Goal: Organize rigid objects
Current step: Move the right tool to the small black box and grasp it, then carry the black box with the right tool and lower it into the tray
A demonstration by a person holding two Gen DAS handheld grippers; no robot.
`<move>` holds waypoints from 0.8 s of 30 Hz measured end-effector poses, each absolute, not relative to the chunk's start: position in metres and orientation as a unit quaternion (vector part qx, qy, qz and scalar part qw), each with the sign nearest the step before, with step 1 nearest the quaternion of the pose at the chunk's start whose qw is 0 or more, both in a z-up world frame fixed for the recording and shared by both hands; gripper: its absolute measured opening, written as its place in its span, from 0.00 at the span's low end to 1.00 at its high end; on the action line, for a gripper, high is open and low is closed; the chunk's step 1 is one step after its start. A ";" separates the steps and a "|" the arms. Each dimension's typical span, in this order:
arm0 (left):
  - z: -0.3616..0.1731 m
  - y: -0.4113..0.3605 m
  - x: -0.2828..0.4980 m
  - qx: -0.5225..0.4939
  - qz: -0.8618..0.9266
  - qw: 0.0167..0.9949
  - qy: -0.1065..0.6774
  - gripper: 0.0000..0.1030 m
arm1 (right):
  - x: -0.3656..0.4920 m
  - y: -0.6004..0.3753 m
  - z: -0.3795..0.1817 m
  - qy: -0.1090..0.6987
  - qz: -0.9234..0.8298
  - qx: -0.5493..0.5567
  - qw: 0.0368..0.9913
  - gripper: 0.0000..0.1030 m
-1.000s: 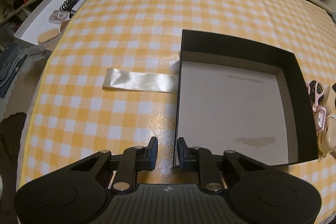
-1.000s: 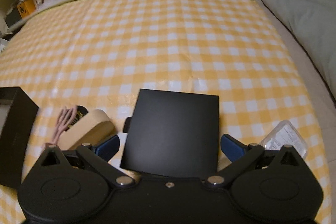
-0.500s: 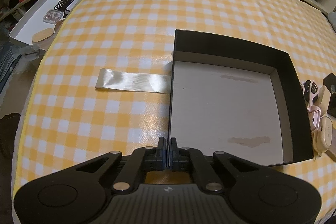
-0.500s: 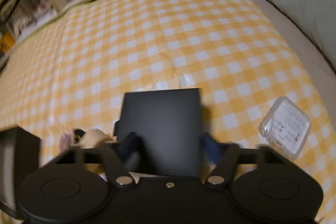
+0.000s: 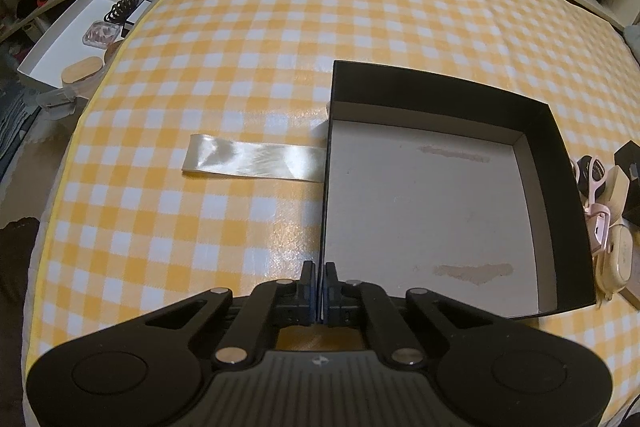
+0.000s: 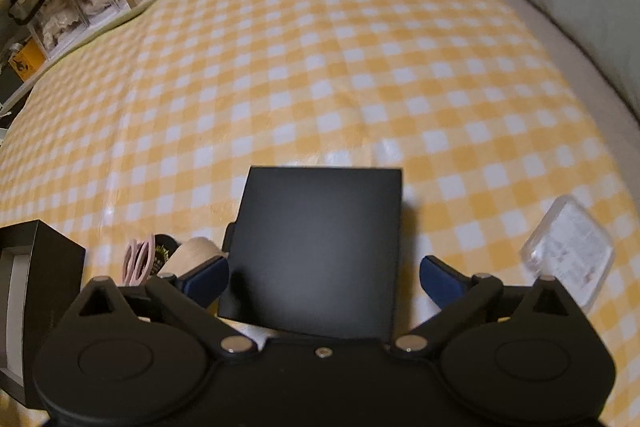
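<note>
An open black box (image 5: 556,163) with a pale floor rests on the yellow checked cloth. My left gripper (image 5: 320,291) is shut on the near end of its left wall, which stands pinched between the two pads. A flat black lid (image 6: 320,235) lies between the blue pads of my right gripper (image 6: 322,275). Those jaws are opening and stand wide: the left pad is close to the lid's edge and the right pad is clear of it. The same box (image 6: 44,267) shows at the left of the right wrist view.
A satin ribbon (image 5: 252,163) runs out from under the box's left wall. Pink clips (image 6: 138,259) and a cream case (image 6: 192,251) lie between box and lid. A clear plastic case (image 6: 568,251) sits to the right. Off the table's left stands a white tray (image 5: 60,43).
The left jaws closed onto the box's left wall and stayed there. The right jaws squeezed in toward the black lid half a second ago and now stand wide again; that gripper rolled slightly.
</note>
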State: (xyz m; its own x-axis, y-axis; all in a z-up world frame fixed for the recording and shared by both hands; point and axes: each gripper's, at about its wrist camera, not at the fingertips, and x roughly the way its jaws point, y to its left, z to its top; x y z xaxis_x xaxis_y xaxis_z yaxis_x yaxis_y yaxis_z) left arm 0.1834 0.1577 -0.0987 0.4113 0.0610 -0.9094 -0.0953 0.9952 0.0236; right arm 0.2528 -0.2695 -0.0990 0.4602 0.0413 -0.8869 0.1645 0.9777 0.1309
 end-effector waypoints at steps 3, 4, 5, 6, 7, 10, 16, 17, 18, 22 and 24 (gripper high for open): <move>-0.099 0.157 0.184 -0.016 0.046 0.840 0.540 0.03 | 0.257 -0.258 -0.102 0.520 -0.043 0.092 0.848 1.00; -0.099 0.157 0.184 -0.016 0.046 0.840 0.541 0.03 | 0.259 -0.255 -0.102 0.520 -0.046 0.093 0.848 1.00; -0.099 0.157 0.184 -0.016 0.047 0.840 0.541 0.03 | 0.260 -0.253 -0.103 0.521 -0.050 0.095 0.847 1.00; -0.099 0.157 0.184 -0.015 0.047 0.840 0.541 0.03 | 0.263 -0.250 -0.105 0.524 -0.055 0.096 0.845 1.00; -0.099 0.157 0.185 -0.015 0.047 0.839 0.542 0.03 | 0.265 -0.248 -0.107 0.530 -0.065 0.096 0.840 1.00; -0.101 0.158 0.185 -0.013 0.047 0.839 0.543 0.03 | 0.269 -0.247 -0.115 0.545 -0.080 0.096 0.829 1.00; -0.101 0.157 0.185 -0.016 0.047 0.839 0.542 0.03 | 0.266 -0.243 -0.116 0.542 -0.090 0.111 0.828 0.99; -0.101 0.157 0.185 -0.017 0.047 0.839 0.542 0.03 | 0.266 -0.245 -0.112 0.536 -0.093 0.119 0.831 0.99; -0.101 0.157 0.185 -0.016 0.047 0.839 0.542 0.03 | 0.266 -0.244 -0.107 0.529 -0.095 0.124 0.834 0.99; -0.100 0.157 0.185 -0.017 0.046 0.839 0.542 0.03 | 0.259 -0.232 -0.079 0.488 -0.074 0.150 0.857 0.99; -0.100 0.157 0.184 -0.018 0.046 0.838 0.543 0.03 | 0.251 -0.215 -0.062 0.466 -0.046 0.161 0.869 0.99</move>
State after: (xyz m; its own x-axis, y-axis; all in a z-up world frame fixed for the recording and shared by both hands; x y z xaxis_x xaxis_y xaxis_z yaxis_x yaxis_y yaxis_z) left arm 0.1843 0.1572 -0.0999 0.4064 0.0584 -0.9118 -0.0969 0.9951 0.0205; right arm 0.2510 -0.2152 -0.0621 0.5611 0.0702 -0.8248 0.2297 0.9441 0.2366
